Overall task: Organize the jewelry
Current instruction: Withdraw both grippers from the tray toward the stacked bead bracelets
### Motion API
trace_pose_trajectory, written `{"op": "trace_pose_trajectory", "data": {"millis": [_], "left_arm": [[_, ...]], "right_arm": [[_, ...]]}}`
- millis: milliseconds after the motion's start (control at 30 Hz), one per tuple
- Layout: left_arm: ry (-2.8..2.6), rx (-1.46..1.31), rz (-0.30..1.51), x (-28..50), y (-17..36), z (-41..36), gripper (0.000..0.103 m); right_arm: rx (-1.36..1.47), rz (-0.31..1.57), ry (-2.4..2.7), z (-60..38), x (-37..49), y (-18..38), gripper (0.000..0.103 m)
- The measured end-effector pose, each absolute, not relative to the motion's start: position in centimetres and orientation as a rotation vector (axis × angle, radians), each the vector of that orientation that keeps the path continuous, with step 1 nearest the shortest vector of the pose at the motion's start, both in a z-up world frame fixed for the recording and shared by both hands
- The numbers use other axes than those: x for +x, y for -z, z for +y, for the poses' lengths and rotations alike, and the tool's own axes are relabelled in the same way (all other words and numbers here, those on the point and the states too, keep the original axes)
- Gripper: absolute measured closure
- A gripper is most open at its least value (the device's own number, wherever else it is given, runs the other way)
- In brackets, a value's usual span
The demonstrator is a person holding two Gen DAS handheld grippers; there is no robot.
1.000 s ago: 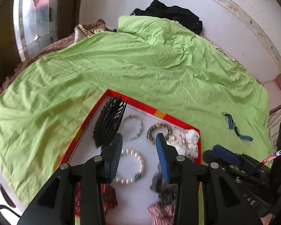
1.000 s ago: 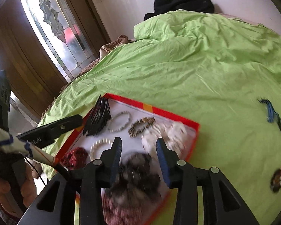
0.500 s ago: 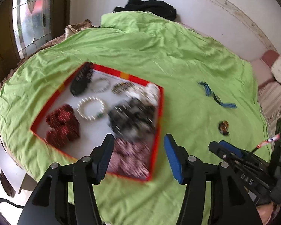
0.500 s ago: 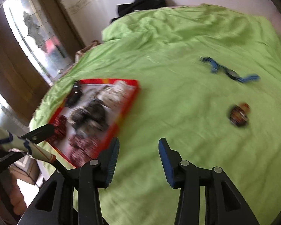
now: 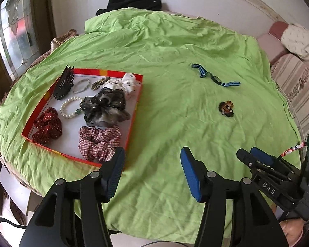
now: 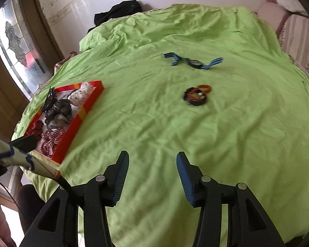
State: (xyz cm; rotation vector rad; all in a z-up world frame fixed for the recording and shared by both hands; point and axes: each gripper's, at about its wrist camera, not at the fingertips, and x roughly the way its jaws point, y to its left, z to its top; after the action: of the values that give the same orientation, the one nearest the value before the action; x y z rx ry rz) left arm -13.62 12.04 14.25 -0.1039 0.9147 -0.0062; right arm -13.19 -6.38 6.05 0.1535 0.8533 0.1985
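I have both grippers angled steeply down over the green sheet [image 5: 175, 47], each low in its own frame. My left gripper [image 5: 152, 170] stands spread with nothing between its blue pads, only bare sheet; its left finger tip overlaps the near corner of the red tray [image 5: 134, 115] in the picture. My right gripper [image 6: 152, 177] has its jaws opening, and there too only sheet lies between them; from the left view it shows at the lower right edge [image 5: 255, 158]. The tray sits at left of centre in the left view and at middle left in the right view [image 6: 86, 111]. In it I count four scrunchies: one dark red dotted [image 5: 48, 125], one red plaid [image 5: 98, 142], one black and grey [image 5: 105, 107], one white [image 5: 123, 84]. With them lie three bracelets, a pearl one [image 5: 67, 108], a pale bead one [image 5: 81, 85], and a speckled one [image 5: 100, 82], plus one black claw clip [image 5: 64, 83] leaning on the tray's far left wall. Two pieces lie loose on the sheet, well apart from the tray: one blue striped watch [image 6: 194, 61] in the upper centre of the right view and one brown clip [image 6: 196, 96] just below it. One black garment [image 5: 134, 2] lies at the top beyond the sheet.
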Motion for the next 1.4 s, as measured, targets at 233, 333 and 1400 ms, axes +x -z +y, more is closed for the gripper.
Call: {"op": "trace_pose_trajectory", "data": {"millis": [233,333,1400], "left_arm": [[0.02,-0.058,0.929,-14.0,-14.1,10.1,0.049],[0.028,-0.04,0.932,-14.2,-14.0,9.3,0.048],[-0.011,0.044,0.988,-13.3,-10.8,7.6,0.048]], "right_arm": [[0.196,0.856,-0.143,-9.2,-14.4,-5.2,0.051],[0.21,0.86,-0.131,-9.9,-14.7,-4.8,0.051],[0.235,0.905,-0.115,-10.9,-14.2,-2.9,0.051]]}}
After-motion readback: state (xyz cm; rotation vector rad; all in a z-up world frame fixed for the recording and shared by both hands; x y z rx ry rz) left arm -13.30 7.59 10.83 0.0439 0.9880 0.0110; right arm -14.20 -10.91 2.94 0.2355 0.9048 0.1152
